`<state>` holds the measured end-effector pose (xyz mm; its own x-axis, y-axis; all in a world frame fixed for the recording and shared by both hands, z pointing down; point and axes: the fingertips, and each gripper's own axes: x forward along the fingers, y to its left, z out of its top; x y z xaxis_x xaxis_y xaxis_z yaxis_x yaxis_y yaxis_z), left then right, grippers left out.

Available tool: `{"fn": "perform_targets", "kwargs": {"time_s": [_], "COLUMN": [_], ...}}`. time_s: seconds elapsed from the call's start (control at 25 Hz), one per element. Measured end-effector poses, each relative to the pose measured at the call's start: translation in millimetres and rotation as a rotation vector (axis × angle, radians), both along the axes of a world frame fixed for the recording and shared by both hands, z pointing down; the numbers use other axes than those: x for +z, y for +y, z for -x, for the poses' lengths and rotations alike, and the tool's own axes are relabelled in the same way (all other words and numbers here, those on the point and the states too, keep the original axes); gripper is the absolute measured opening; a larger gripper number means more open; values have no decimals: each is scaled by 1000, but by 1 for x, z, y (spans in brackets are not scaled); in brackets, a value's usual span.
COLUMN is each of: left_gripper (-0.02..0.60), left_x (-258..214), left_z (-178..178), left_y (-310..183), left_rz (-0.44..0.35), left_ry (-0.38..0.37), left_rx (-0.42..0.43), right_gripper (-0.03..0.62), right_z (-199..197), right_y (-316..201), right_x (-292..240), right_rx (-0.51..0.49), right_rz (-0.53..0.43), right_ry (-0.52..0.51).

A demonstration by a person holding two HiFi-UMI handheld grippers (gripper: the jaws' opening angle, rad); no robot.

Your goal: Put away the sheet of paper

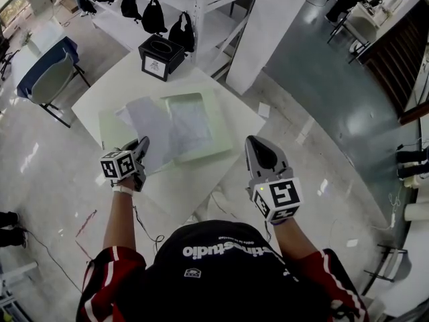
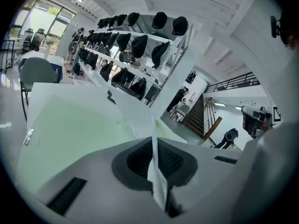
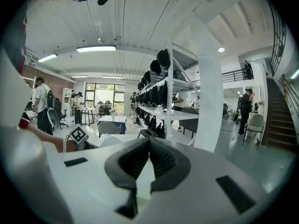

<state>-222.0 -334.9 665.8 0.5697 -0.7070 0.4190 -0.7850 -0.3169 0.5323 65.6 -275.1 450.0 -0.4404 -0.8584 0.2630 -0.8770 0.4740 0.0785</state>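
1. Black-topped person (image 1: 228, 263) fills the head view's bottom edge.
2. Now the left gripper (image 1: 142, 143), clamped tight on the thin white sheet of paper (image 1: 155, 126). Only the left gripper view shows its edge (image 2: 156, 171) nipped between the pads.
3. That sheet lies across the pale green flat tray (image 1: 219, 116) on the white square table (image 1: 100, 92).
4. Over by the table's right edge is the right gripper (image 1: 258, 139), jaws together on nothing.

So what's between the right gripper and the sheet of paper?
The green folder lies between the right gripper and the sheet of paper, in the head view.
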Motion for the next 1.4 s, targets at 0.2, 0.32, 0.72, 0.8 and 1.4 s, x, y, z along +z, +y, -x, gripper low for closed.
{"fn": "perform_targets", "kwargs": {"time_s": [0.2,0.32,0.72,0.8,1.4], "left_gripper": [5,5,5,5,5], "left_x": [12,6,-22,-19,29], "left_z": [-1,-7,-26,-28,-27], "left_y": [-1,-1,-4,-4,4], "left_rz": [27,22,-19,-8,113], "left_ry": [27,50,161,171,174], "left_rx": [-6,1,11,12,1], "right_gripper": [3,3,3,3,3], "right_z": [1,2,7,7,-2], "right_y": [-2,-2,-2,-2,-1], "right_x": [5,6,7,8,10], "right_rx": [0,-4,-18,-16,1], "right_rz": [7,8,11,12,19], "right_ry": [5,13,20,17,19]}}
